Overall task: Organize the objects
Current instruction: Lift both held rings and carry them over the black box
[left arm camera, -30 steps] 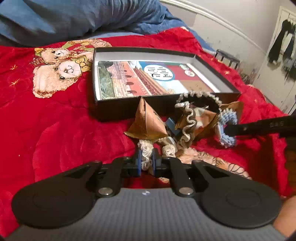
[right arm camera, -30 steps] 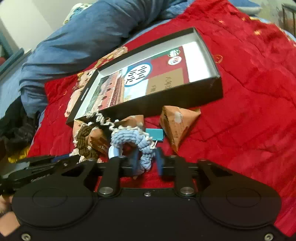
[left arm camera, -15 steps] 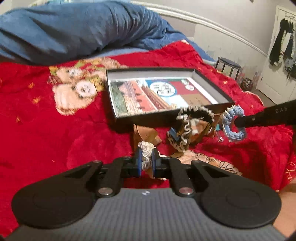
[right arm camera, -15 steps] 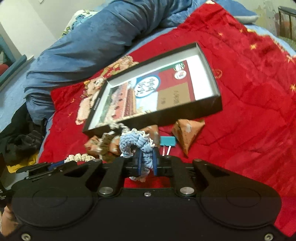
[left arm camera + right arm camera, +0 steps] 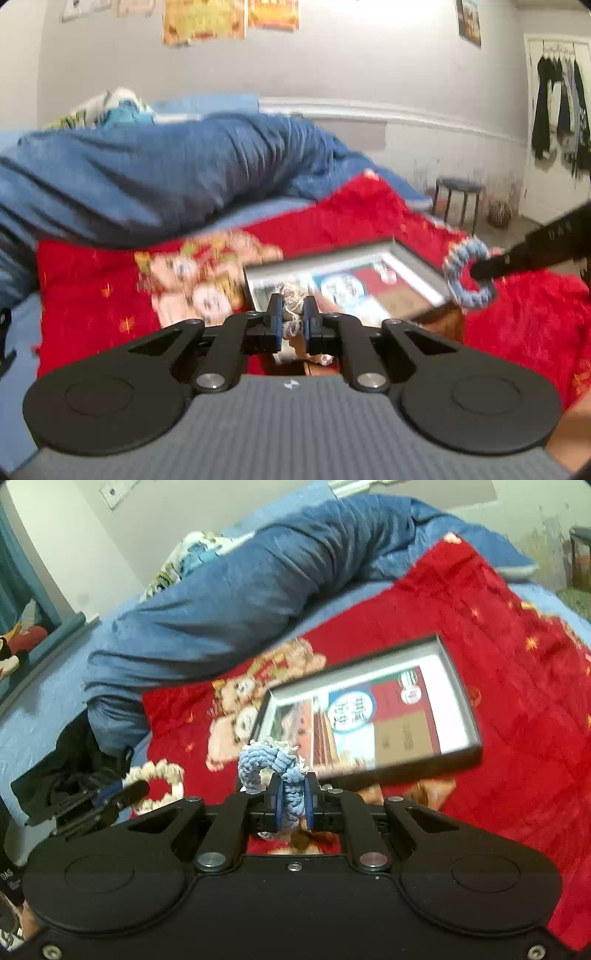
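My left gripper (image 5: 291, 308) is shut on a cream scrunchie (image 5: 290, 295), lifted above the red blanket; the right wrist view shows that scrunchie (image 5: 157, 775) as a ring hanging from the left gripper (image 5: 133, 788). My right gripper (image 5: 293, 788) is shut on a blue scrunchie (image 5: 266, 764), also held in the air; in the left wrist view the blue scrunchie (image 5: 467, 275) hangs from the right gripper's tip (image 5: 480, 273). The open black box (image 5: 458, 690) with a printed card inside lies on the blanket just beyond both grippers.
A red blanket (image 5: 498, 646) with a teddy bear print (image 5: 199, 273) covers the bed. A blue duvet (image 5: 166, 177) is bunched at the back. Brown paper packets (image 5: 436, 790) lie near the box's front wall. A stool (image 5: 458, 195) and hanging clothes (image 5: 561, 110) stand at the right.
Both grippers have risen from the blanket with their scrunchies, leaving the brown packets and other items below. The left view has tilted up, so the wall now shows.
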Demonstrator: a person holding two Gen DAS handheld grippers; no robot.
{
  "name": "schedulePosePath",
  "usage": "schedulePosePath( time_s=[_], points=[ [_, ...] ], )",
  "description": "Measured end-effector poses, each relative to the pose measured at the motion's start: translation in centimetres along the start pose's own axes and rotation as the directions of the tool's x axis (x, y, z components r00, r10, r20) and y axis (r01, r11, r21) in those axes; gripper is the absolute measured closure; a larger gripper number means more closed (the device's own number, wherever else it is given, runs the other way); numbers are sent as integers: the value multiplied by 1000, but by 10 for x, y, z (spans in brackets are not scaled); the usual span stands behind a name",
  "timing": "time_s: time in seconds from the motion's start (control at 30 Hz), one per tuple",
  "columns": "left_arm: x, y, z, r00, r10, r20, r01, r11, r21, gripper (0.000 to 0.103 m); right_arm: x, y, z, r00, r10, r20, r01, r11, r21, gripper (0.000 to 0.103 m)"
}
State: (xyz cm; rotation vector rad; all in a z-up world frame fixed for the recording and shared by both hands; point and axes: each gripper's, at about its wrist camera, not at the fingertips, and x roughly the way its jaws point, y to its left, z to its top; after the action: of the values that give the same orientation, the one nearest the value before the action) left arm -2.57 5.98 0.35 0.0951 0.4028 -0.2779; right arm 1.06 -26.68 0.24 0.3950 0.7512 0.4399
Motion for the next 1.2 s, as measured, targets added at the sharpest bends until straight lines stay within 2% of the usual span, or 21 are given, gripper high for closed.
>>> schedulePosePath(
  time_s=[0.13, 0.2, 0.37, 0.5, 0.57, 0.6, 0.67, 0.73, 0.8, 0.83, 0.87, 0.97, 1.07, 1.2],
  points=[
    [17, 8, 21, 997, -2, 73, 4, 1000, -29, 89, 7, 7, 15, 998, 9, 68, -8, 1000, -15, 91],
    [33, 10, 30, 995, -24, 93, 28, 999, -45, 89, 16, 9, 22, 993, 25, 114, -26, 1000, 4, 91],
    [87, 0, 43, 986, -46, 159, 45, 999, 11, 89, 54, 13, 35, 969, 43, 242, -50, 999, 21, 91],
    [129, -8, 21, 980, -132, 146, 119, 988, 93, 89, 80, 11, 36, 943, -23, 332, 13, 999, 32, 91],
    [149, -10, 1, 976, -181, 122, 165, 978, 128, 89, 93, 8, 33, 923, -91, 374, 71, 995, 69, 91],
    [154, -10, -11, 971, -203, 127, 183, 971, 152, 89, 97, 9, 30, 916, -118, 383, 93, 992, 83, 91],
    [157, -2, -37, 968, -204, 145, 180, 970, 162, 89, 113, 8, 22, 898, -190, 396, 157, 981, 114, 91],
    [160, 12, -63, 971, -227, 79, 207, 958, 200, 88, 129, 5, 12, 884, -235, 404, 185, 970, 159, 91],
    [171, 21, -64, 964, -265, 37, 257, 955, 148, 88, 144, -2, -1, 872, -256, 418, 169, 958, 234, 91],
    [176, 25, -62, 961, -275, 14, 271, 953, 131, 88, 151, -3, -7, 872, -262, 413, 157, 950, 271, 91],
    [178, 29, -62, 962, -273, 10, 270, 957, 103, 88, 156, -2, -9, 883, -267, 387, 162, 945, 283, 91],
    [180, 39, -57, 957, -288, 28, 285, 955, 79, 88, 156, 4, -15, 876, -310, 368, 229, 941, 249, 91],
    [179, 37, -57, 956, -292, 16, 290, 954, 73, 88, 149, 4, -25, 881, -304, 364, 197, 933, 303, 91],
    [182, 39, -57, 960, -278, -16, 279, 959, 52, 87, 139, 5, -30, 881, -323, 346, 214, 923, 318, 91]
  ],
)
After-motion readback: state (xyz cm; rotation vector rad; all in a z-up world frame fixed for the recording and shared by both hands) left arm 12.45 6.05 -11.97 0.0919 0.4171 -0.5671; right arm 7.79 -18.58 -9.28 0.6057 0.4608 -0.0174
